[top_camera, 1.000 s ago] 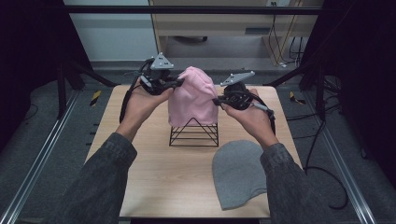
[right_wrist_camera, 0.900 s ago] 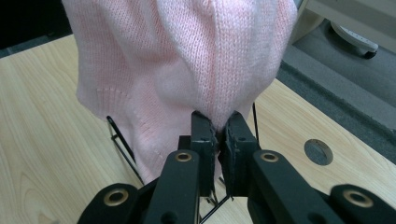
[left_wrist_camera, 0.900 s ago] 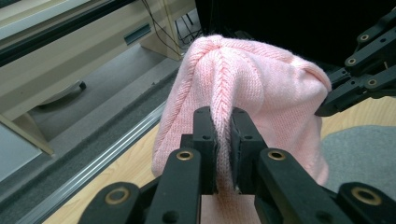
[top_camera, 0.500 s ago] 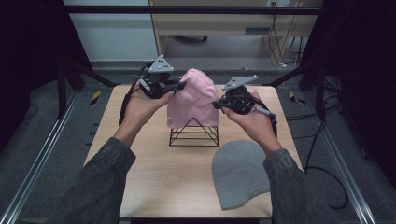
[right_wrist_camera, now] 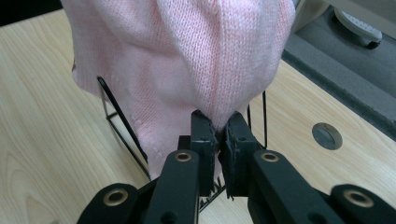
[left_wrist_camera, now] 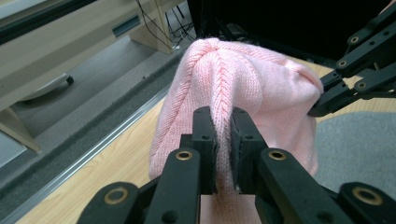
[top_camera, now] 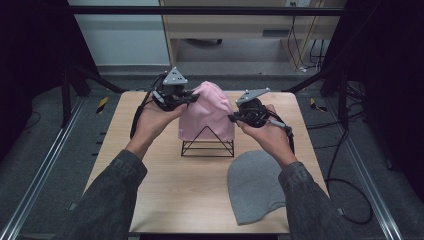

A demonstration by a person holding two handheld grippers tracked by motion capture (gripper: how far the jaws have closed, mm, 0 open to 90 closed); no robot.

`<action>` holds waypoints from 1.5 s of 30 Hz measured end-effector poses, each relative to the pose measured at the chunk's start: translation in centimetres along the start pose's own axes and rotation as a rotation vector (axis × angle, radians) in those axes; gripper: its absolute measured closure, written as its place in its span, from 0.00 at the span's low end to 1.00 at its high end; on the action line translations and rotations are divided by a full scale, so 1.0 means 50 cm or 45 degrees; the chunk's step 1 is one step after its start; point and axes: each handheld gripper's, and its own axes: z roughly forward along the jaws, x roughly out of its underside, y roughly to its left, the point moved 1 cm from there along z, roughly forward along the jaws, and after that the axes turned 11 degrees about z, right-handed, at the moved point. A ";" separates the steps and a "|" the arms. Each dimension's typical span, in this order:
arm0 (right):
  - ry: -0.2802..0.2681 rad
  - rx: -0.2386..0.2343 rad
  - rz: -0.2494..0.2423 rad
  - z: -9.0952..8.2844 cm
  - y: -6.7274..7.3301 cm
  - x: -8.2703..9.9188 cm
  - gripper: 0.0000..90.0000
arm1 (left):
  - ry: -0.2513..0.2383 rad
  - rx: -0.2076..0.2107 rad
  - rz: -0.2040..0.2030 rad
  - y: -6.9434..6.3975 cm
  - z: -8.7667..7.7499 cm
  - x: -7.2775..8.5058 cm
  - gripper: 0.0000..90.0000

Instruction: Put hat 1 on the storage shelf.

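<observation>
A pink knitted beanie (top_camera: 207,112) hangs over a black wire stand (top_camera: 207,142) in the middle of the wooden table (top_camera: 165,185). My left gripper (top_camera: 192,97) is shut on a fold of the beanie's upper left side, and its jaws pinch the pink knit (left_wrist_camera: 224,116) in the left gripper view. My right gripper (top_camera: 234,118) is shut on the beanie's right edge. In the right gripper view the pink beanie (right_wrist_camera: 187,56) sits clamped between the jaws, with the stand's wires (right_wrist_camera: 121,130) behind. The right gripper (left_wrist_camera: 322,105) also appears at the far side of the left gripper view.
A grey beanie (top_camera: 255,187) lies flat on the table's front right part. A round hole (right_wrist_camera: 327,135) marks the tabletop near its edge. Beyond the table are a grey floor, cables (top_camera: 350,190) and a wooden bench (top_camera: 240,25).
Both hands have sunk a little, bringing the pink beanie lower over the wire stand. The grips on the beanie have not changed.
</observation>
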 end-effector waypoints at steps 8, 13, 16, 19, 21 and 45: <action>0.043 0.016 -0.006 0.019 -0.005 0.019 0.94 | 0.010 -0.001 -0.017 0.001 0.013 0.019 0.91; 0.059 0.013 0.003 0.026 -0.010 0.030 0.94 | 0.042 0.001 -0.005 0.000 0.021 0.031 0.91; 0.067 0.011 0.006 0.029 -0.010 0.034 0.94 | 0.032 0.008 -0.017 -0.003 0.022 0.036 0.91; 0.073 0.009 0.000 0.032 -0.008 0.037 0.94 | 0.031 0.020 -0.012 -0.010 0.022 0.038 0.91; 0.075 0.010 0.001 0.034 -0.006 0.038 0.94 | 0.023 0.028 -0.014 -0.014 0.022 0.039 0.91; 0.102 0.008 -0.021 0.052 0.003 0.059 0.93 | 0.009 0.070 -0.033 -0.041 0.026 0.079 0.90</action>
